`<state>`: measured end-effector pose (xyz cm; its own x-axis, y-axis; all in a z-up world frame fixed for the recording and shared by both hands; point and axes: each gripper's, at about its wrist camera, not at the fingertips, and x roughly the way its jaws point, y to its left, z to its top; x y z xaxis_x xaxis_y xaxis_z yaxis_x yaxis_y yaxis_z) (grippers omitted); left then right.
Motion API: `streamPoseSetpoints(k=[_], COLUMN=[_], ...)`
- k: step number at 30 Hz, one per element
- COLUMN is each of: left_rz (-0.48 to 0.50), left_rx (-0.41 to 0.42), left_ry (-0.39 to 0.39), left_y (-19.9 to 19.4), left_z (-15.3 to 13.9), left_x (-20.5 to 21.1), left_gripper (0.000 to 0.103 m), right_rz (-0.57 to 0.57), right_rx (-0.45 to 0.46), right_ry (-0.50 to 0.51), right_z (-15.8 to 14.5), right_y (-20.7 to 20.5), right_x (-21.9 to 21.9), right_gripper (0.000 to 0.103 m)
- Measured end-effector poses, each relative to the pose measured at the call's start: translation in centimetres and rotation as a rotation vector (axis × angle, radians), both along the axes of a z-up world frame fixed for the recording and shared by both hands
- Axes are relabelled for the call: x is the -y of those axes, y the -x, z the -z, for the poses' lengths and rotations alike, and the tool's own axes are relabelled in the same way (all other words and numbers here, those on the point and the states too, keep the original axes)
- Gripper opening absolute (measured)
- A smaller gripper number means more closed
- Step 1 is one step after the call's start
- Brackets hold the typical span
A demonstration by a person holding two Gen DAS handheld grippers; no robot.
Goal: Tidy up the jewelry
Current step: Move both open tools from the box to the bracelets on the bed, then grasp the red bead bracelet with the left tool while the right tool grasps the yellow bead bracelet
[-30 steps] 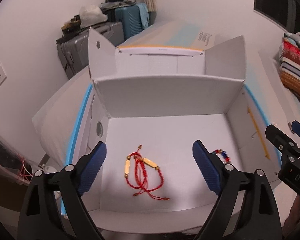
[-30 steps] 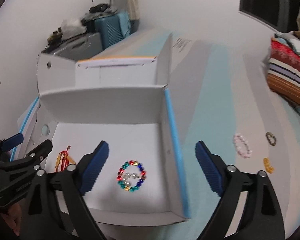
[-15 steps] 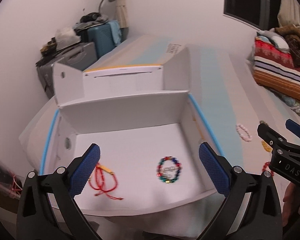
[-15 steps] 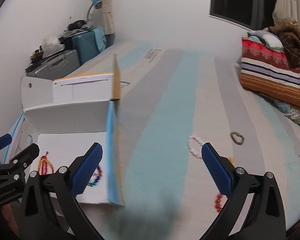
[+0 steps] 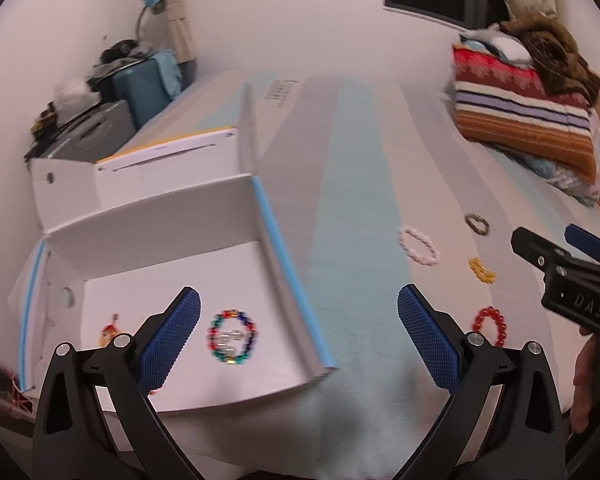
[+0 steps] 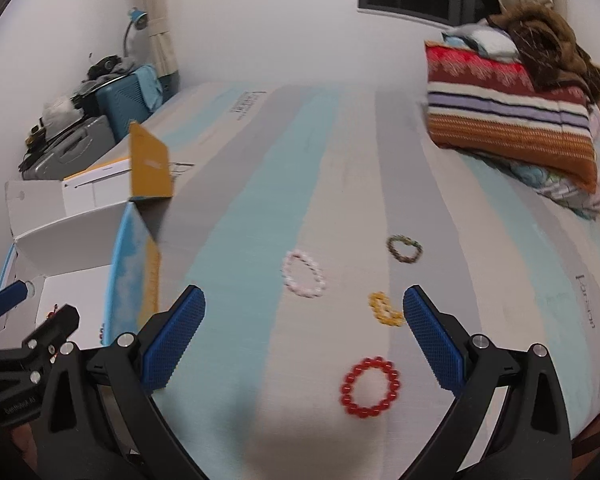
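A white cardboard box (image 5: pixel 172 216) lies open on the bed's left side. Inside it lie a multicoloured bead bracelet (image 5: pixel 232 336) and a red cord bracelet (image 5: pixel 109 331), partly hidden by my left fingers. On the striped bedsheet lie a pink bead bracelet (image 6: pixel 303 274), a dark bracelet (image 6: pixel 405 249), a yellow bracelet (image 6: pixel 385 309) and a red bead bracelet (image 6: pixel 370 387). My left gripper (image 5: pixel 298 338) is open and empty over the box's right wall. My right gripper (image 6: pixel 304 340) is open and empty above the sheet, the red bracelet between its fingers.
Folded striped blankets (image 6: pixel 508 108) are stacked at the far right of the bed. Suitcases (image 5: pixel 100 124) with clutter stand by the wall at the back left. The right gripper also shows in the left wrist view (image 5: pixel 572 276).
Both grippers have swung right, away from the box's inside and toward the loose bracelets on the sheet. Both stay open and empty.
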<state>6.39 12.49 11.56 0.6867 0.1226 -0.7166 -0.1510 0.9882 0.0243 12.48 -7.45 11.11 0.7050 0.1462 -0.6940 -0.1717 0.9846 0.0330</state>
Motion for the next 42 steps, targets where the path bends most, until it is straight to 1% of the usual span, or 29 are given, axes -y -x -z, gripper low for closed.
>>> streamPoseSetpoints(k=[6, 14, 21, 28, 34, 40, 42], left_rz=[0.074, 0.166, 0.224, 0.243, 0.248, 0.234, 0.231], left_rx=[-0.034, -0.1, -0.144, -0.184, -0.207, -0.21, -0.206], left_ry=[-0.001, -0.009, 0.014, 0.02, 0.011, 0.03, 0.028], left_y=[-1.7, -3.9, -5.4, -7.0, -8.0, -8.6, -8.7], left_z=[1.9, 6.0, 9.8, 13.4, 15.9, 17.6, 17.9], left_x=[4.9, 11.3, 15.1, 17.1, 18.0, 18.0, 18.0], left_gripper=[0.097, 0.097, 0.097, 0.097, 0.097, 0.097, 0.096], right_rz=[0.031, 0.052, 0.072, 0.08, 0.068, 0.05, 0.039], right_rx=[-0.026, -0.063, -0.1, -0.151, -0.18, -0.227, -0.252], right_ry=[-0.01, -0.018, -0.022, -0.024, -0.005, 0.019, 0.024], right_z=[1.6, 4.8, 8.1, 11.5, 13.5, 15.8, 16.6], right_y=[-1.6, -3.8, -5.5, -7.7, -9.0, -10.5, -10.9], right_x=[4.0, 8.0, 10.1, 11.2, 11.1, 10.7, 10.4], right_gripper=[0.095, 0.095, 0.095, 0.095, 0.093, 0.086, 0.078])
